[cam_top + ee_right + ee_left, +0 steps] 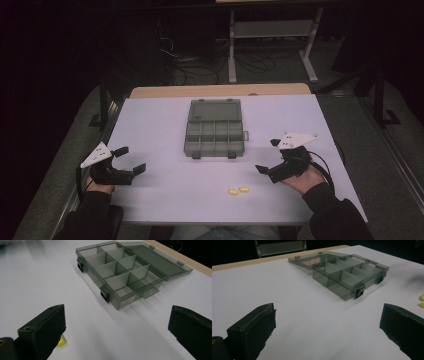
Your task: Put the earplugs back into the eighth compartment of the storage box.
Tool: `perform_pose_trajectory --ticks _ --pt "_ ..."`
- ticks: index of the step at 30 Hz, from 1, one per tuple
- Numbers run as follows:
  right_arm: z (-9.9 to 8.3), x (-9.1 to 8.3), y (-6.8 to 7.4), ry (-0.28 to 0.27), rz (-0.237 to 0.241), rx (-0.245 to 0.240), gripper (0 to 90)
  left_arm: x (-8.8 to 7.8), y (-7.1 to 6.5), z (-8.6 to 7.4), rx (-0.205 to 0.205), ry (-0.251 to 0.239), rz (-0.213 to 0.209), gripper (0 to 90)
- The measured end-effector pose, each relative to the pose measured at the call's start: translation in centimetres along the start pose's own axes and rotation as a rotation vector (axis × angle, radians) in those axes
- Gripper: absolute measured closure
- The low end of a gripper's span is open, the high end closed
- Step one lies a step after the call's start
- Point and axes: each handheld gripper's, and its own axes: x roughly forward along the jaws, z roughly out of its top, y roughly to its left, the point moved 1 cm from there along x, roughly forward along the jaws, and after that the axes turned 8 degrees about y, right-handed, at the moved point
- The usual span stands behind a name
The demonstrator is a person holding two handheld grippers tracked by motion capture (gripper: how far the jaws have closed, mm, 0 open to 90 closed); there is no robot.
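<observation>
Two yellow pieces (238, 190) lie side by side near my edge of the white table (150, 125), the closest loose things to me and the ones my tongs sit nearest. They rest on bare tabletop between my two hands, a little toward the right one, touching neither tong. From my left gripper view they peek in at the far right edge (422, 301); from my right gripper view one yellow piece (61, 342) shows just behind the lower left jaw.

My right tongs (270, 157) are held off to the right of the pieces, jaws spread wide apart with nothing between them, tips turned toward the middle of the table. My left tongs (131, 160) sit well apart from the pieces on the left side, jaws likewise spread wide and gripping nothing.

Beyond the pieces, toward the far side and about centred, stands a smoky grey clear plastic box (214, 135) with its lid (216, 109) thrown open and lying flat behind it. Thin walls split its tray into compartments, and two dark latches hang on the front edge facing me. A strip of bare wood (220, 90) runs along the far edge of the table.
</observation>
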Motion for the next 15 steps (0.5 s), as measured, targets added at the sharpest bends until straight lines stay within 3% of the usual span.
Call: perform_pose_trajectory --ticks 15 --pt "0.2 1.5 1.1 0.071 0.045 -0.041 0.7 0.1 0.0 0.0 0.003 0.009 -0.008 0.0"
